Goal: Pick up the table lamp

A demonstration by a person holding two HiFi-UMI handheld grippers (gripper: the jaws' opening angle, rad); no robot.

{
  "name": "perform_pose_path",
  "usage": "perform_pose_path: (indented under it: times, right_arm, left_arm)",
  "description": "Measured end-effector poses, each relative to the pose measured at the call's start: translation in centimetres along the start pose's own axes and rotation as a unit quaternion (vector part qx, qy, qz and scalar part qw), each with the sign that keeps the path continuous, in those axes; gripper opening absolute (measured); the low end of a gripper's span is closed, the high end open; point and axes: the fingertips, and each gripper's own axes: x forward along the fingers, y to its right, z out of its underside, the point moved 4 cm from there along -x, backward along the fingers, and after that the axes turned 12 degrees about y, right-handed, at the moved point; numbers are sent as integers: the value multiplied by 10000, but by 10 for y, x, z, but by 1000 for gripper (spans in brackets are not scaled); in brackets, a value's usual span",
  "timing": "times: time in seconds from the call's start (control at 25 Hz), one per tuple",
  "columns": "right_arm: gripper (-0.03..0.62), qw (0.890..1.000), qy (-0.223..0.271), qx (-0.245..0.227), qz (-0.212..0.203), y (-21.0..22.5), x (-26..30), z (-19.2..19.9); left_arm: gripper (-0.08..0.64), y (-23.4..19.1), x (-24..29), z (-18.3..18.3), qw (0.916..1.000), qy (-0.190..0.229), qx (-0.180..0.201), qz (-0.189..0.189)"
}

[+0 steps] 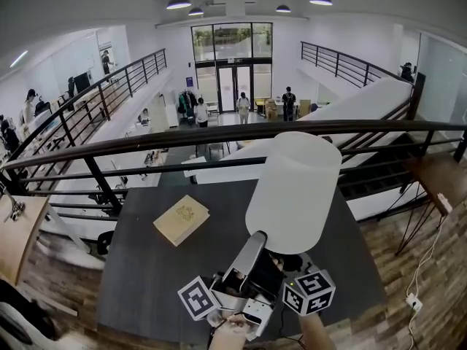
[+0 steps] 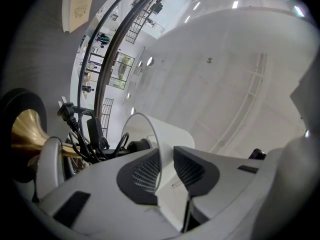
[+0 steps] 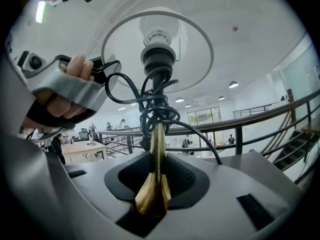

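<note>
Left claw (image 2: 165, 170) pinches the thin wall of the lamp (image 1: 293, 195) by its white shade (image 2: 172, 134), one pad inside the rim and one outside; right claw (image 3: 155, 181) is clamped on the brass stem (image 3: 156, 149), just below the bundled black cord (image 3: 150, 101) and the bulb socket. In the head view the lamp hangs tilted over the near edge of the dark table (image 1: 139, 268), its shade leaning toward the far edge; a tan book (image 1: 181, 219) lies well apart, toward the left edge. Its black base (image 2: 20, 129) shows no contact with the table (the underside is hidden, so this is a judgement); the pick-up seems done in the main; what remains is holding it steady, since the shade wall looks flimsy.
</note>
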Motion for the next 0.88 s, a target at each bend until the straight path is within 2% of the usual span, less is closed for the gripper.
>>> perform_pose_path:
  times: [0.88]
  right_arm:
    - [117, 10000, 12, -12, 66, -3, -4, 6]
  left_arm:
    - [97, -2, -7, 0, 10000, -49, -37, -45]
